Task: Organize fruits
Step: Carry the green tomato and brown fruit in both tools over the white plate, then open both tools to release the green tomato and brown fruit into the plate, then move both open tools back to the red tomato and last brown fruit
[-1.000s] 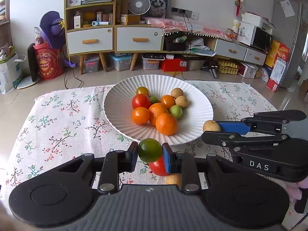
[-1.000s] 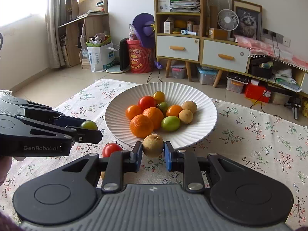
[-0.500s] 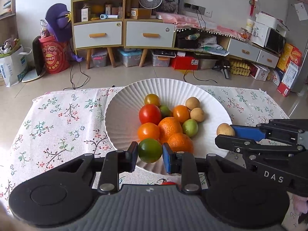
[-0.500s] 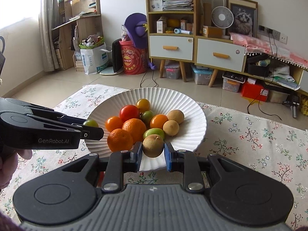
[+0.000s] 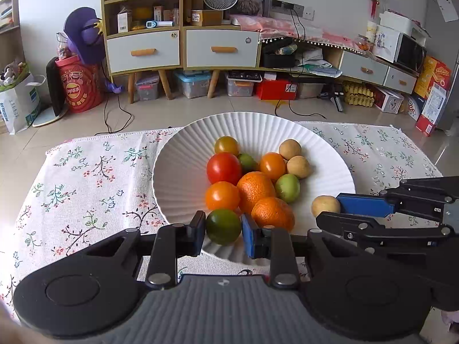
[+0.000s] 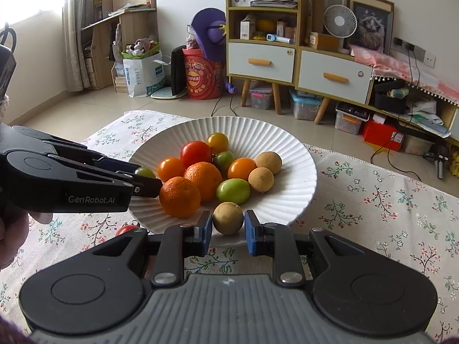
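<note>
Two handheld grippers reach level over the near rim of a white ribbed plate (image 5: 178, 172). The left gripper (image 5: 223, 228) pinches a green tomato (image 5: 223, 226); the right gripper (image 6: 228, 219) clamps a tan fruit (image 6: 228, 218). Nine fruits (image 6: 205, 176) lie piled on the plate beyond. A red tomato (image 6: 126, 229) rests on the floral cloth (image 6: 387, 209).

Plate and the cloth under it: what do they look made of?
Plate: probably glazed ceramic, though melamine is possible; white, fine radial ribs, soft sheen on the rim. Cloth: woven fabric, likely cotton or linen, matte, printed with small flowers and twigs; a short fringe shows along its far edge, and it lies with slight ripples.
</note>
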A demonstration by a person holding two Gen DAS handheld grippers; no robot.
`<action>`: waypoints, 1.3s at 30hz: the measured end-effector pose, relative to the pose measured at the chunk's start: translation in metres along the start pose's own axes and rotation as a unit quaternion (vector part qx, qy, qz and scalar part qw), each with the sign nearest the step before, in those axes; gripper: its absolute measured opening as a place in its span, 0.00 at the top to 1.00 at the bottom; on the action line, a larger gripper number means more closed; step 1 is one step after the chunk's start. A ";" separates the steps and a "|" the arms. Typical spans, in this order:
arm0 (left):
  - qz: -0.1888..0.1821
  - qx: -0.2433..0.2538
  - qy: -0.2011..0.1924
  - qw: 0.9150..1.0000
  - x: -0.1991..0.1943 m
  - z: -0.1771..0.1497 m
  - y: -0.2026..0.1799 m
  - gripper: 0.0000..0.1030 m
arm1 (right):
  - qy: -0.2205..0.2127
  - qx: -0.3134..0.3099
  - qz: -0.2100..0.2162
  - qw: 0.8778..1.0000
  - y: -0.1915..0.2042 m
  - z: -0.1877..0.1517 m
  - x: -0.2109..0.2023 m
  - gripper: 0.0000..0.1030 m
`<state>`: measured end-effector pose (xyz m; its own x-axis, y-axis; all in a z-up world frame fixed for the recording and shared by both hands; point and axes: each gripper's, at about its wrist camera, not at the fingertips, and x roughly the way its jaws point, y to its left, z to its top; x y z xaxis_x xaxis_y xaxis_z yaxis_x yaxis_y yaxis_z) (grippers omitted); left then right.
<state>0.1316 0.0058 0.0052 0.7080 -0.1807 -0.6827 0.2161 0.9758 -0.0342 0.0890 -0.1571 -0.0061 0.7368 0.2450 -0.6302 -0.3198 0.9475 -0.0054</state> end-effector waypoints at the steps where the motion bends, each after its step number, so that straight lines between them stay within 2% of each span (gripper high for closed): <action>1: -0.001 0.000 -0.001 1.000 -0.001 0.000 0.001 0.81 | 0.000 0.002 -0.001 1.000 -0.001 0.000 0.000 0.77; 7: -0.002 0.001 -0.004 1.000 -0.003 0.001 0.000 0.76 | -0.003 0.011 0.000 1.000 -0.001 -0.001 -0.003 0.65; 10: -0.006 -0.002 -0.008 1.000 -0.006 0.001 0.002 0.70 | -0.005 0.014 0.001 1.000 -0.002 -0.001 -0.006 0.56; 12: -0.007 -0.003 -0.010 1.000 -0.009 0.001 0.002 0.62 | -0.005 0.021 -0.004 1.000 -0.003 0.000 -0.008 0.47; 16: -0.014 -0.010 -0.008 1.000 -0.015 0.000 0.001 0.56 | 0.007 0.036 -0.015 0.999 -0.005 0.000 -0.011 0.43; 27: -0.023 0.007 -0.014 1.000 -0.034 -0.009 -0.004 0.41 | 0.023 0.029 -0.018 0.999 0.001 -0.009 -0.020 0.26; 31: -0.026 0.011 -0.011 1.000 -0.040 -0.015 -0.004 0.37 | 0.041 0.018 -0.017 0.999 0.005 -0.018 -0.019 0.25; 35: -0.023 0.026 -0.011 0.999 -0.044 -0.020 -0.005 0.28 | 0.051 0.009 -0.011 0.999 0.008 -0.023 -0.021 0.21; 39: -0.018 0.031 -0.010 0.999 -0.045 -0.023 0.001 0.26 | 0.060 0.001 -0.009 0.998 0.009 -0.027 -0.021 0.19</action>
<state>0.0846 0.0174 0.0192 0.7119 -0.2176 -0.6677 0.2813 0.9595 -0.0129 0.0545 -0.1589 -0.0145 0.6666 0.2011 -0.7178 -0.3050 0.9522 -0.0165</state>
